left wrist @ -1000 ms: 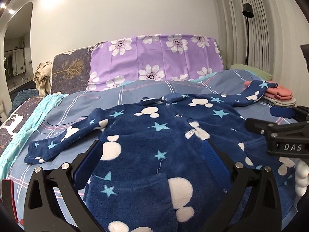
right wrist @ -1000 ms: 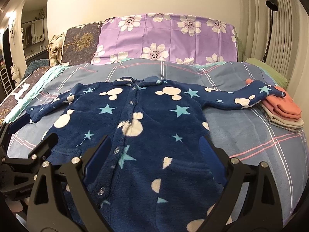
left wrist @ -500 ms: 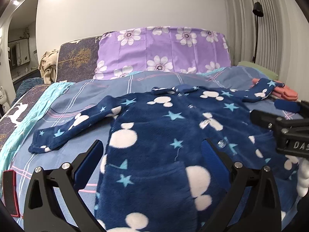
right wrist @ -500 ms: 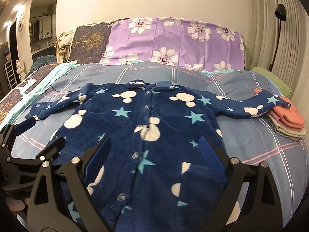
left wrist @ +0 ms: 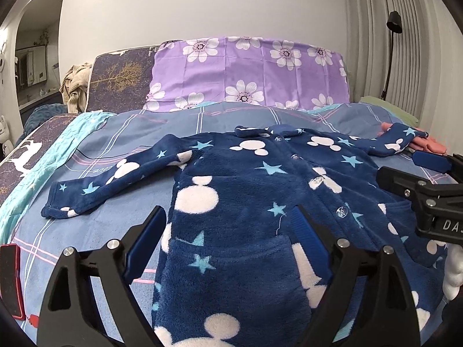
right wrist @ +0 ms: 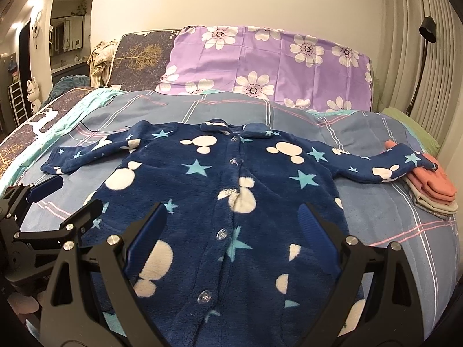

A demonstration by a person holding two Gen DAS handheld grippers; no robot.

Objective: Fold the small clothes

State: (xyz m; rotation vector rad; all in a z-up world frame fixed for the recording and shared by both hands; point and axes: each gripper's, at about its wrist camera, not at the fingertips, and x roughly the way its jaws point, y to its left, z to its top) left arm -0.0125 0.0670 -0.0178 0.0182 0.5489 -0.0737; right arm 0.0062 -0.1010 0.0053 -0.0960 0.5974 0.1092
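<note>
A navy fleece baby suit (left wrist: 246, 179) with white mouse heads and pale blue stars lies buttoned and flat on the bed, sleeves spread to both sides. My left gripper (left wrist: 228, 217) hovers over its lower left part. Its jaws are closing but still stand wide, with the fabric's left edge under the gap and neither pad pressing on it. My right gripper (right wrist: 233, 211) hangs open over the button line of the suit (right wrist: 202, 188), holding nothing. Each gripper shows at the edge of the other's view: the right gripper (left wrist: 419, 179) and the left gripper (right wrist: 58, 199).
The suit's right cuff rests on a stack of folded clothes (right wrist: 434, 190), salmon on top. A purple flowered pillow (right wrist: 269, 66) leans at the bed's head. A red phone (left wrist: 10, 280) lies at the near left edge. A black lamp (right wrist: 425, 29) stands by the right wall.
Both grippers have drifted to the left over the suit, so it sits further right in each view. The left jaws have narrowed a little. The suit has not moved.
</note>
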